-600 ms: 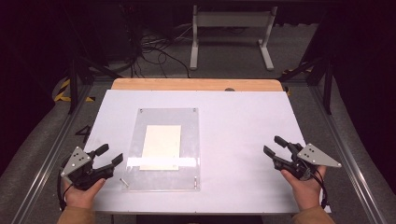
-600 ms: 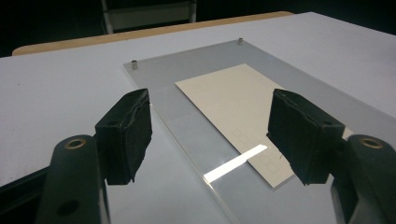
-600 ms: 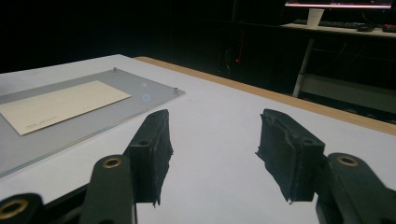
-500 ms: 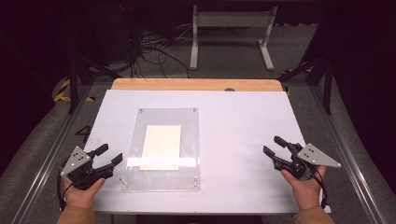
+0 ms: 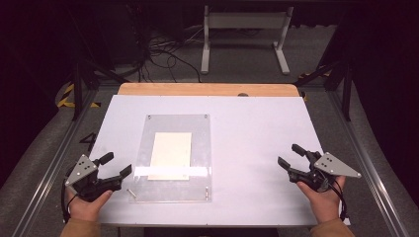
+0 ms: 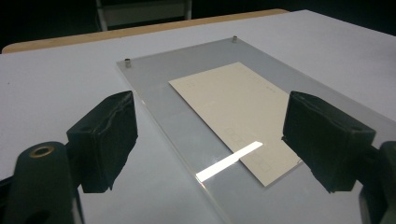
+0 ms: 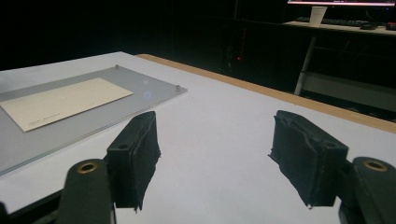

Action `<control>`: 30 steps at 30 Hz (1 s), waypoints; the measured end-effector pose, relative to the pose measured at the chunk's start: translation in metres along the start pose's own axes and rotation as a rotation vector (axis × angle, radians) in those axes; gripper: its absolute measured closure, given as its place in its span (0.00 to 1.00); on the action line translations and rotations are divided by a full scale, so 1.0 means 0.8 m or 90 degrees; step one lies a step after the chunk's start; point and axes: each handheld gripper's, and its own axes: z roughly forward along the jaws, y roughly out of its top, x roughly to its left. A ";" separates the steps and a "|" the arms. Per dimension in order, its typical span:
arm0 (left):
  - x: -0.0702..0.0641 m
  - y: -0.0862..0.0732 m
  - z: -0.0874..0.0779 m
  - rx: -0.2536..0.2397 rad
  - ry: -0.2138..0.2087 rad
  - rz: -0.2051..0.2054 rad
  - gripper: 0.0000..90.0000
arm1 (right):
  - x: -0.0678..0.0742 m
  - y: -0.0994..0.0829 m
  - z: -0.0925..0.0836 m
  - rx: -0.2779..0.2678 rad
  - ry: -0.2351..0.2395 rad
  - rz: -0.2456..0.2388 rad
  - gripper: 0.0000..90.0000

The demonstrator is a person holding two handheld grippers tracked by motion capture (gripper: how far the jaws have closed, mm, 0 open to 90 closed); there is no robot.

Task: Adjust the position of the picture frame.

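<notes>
Dark room, cables and a metal stand beyond a white table — on it, toward the left, lies a clear acrylic plate on corner studs, pressing a cream card flat, probably so it keeps its place. Both hands rest at the near edge, well apart: the left gripper, jaws wide and empty, sits just beside the plate's near-left corner, and the right gripper — likewise spread, holding nothing — waits over bare tabletop.
</notes>
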 end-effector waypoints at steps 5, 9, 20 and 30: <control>-0.008 -0.001 -0.016 0.025 -0.027 0.018 0.25 | 0.001 0.001 -0.002 0.000 0.005 -0.001 0.35; -0.017 0.000 -0.034 0.022 -0.062 0.038 0.26 | 0.001 0.001 -0.002 -0.001 0.009 0.002 0.35; -0.019 0.002 -0.043 0.062 -0.139 0.046 0.40 | 0.004 0.001 0.003 0.001 0.021 -0.003 0.36; -0.022 -0.010 -0.018 0.170 -0.155 0.073 0.50 | 0.004 0.001 0.001 -0.005 0.028 0.002 0.38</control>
